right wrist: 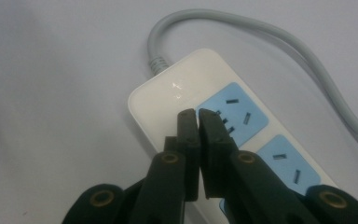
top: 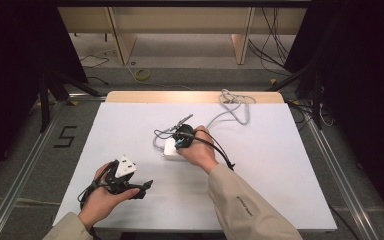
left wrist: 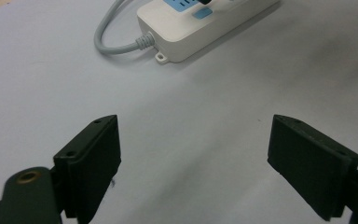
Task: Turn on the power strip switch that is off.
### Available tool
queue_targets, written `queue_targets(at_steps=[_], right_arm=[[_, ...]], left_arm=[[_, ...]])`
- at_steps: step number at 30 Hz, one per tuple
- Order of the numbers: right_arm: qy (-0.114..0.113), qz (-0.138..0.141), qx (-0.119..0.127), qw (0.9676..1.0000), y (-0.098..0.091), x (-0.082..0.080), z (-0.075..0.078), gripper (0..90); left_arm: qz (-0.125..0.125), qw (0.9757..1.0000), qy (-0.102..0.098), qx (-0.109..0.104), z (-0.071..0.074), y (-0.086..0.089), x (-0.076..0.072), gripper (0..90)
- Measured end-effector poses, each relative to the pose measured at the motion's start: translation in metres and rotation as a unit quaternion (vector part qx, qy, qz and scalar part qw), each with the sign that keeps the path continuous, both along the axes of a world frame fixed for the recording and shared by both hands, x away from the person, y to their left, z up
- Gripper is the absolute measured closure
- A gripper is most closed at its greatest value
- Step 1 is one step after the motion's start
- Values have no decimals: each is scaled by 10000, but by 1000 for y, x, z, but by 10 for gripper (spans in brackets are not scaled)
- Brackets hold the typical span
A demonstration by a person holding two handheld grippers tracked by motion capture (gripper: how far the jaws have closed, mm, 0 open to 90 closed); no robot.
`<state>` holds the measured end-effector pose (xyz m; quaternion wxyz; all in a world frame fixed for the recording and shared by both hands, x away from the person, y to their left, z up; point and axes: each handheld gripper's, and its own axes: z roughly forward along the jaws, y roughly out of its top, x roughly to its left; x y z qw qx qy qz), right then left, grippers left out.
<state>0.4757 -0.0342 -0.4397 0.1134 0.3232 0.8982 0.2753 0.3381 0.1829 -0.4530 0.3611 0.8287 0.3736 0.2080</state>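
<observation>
Power strip (left wrist: 200,28) cut off by top edge in left gripper view; far end hidden behind right gripper (right wrist: 199,116) in right gripper view. In high view, strip largely covered by right hand (top: 197,150); sockets too small, perhaps blurred.

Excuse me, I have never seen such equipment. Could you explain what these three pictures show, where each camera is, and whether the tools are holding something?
A person works at a white table, with a hand-held gripper in each hand. The high view looks down from above. Each other camera rides on one gripper and looks along its black jaws. On the table lies a white power strip with blue sockets and a grey cable. The right hand-held gripper is over the strip, jaws nearly together, holding nothing. The left hand-held gripper is open and empty, away from the strip.
</observation>
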Motion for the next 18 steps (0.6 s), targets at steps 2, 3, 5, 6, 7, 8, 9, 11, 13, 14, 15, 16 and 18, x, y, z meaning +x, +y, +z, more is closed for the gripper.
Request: queue_targets(at_steps=[2, 3, 5, 6, 7, 8, 9, 11, 13, 14, 15, 16, 18], right_arm=[[-57, -29, 100, 9999, -5, -1, 4, 848], [-79, -30, 146, 9999, -7, -1, 5, 830], [-99, -24, 278, 9996, -13, -3, 8, 794], [-118, -18, 306, 9995, -16, -3, 10, 778], [-137, -27, 338, 9993, -19, -4, 12, 761], [-171, -5, 377, 9991, -23, -5, 13, 736], [-201, -16, 444, 9988, -26, -6, 15, 709], [-246, -26, 525, 9983, -33, -9, 18, 640], [-294, -48, 625, 9976, -42, -11, 21, 570], [-345, -28, 659, 9972, -47, -11, 22, 548], [-332, -47, 709, 9969, -52, -13, 23, 533], [-349, -54, 779, 9963, -60, -15, 23, 520], [-366, -95, 930, 9949, -74, -19, 25, 502]], left_arm=[[13, 10000, -4, -5, 0, 0, 0, 168], [15, 10000, -2, -5, 0, 0, 0, 167], [28, 10000, -16, -21, 0, -1, 0, 167], [30, 10000, -13, -16, 0, -1, 0, 167], [24, 10000, 5, 10, 0, 0, 0, 167], [25, 10000, 8, 9, 0, 0, 0, 167], [31, 10000, 8, 1, 0, 0, 0, 167], [54, 10000, -4, -18, 0, 0, 0, 167], [57, 10000, 0, -16, -1, 0, 0, 166], [59, 10000, 0, -15, -1, 0, 0, 166], [63, 10000, 1, -11, 0, 0, 0, 167], [69, 10000, -2, -16, 0, 1, 0, 166], [74, 10000, -2, 5, 0, 1, 1, 166]])
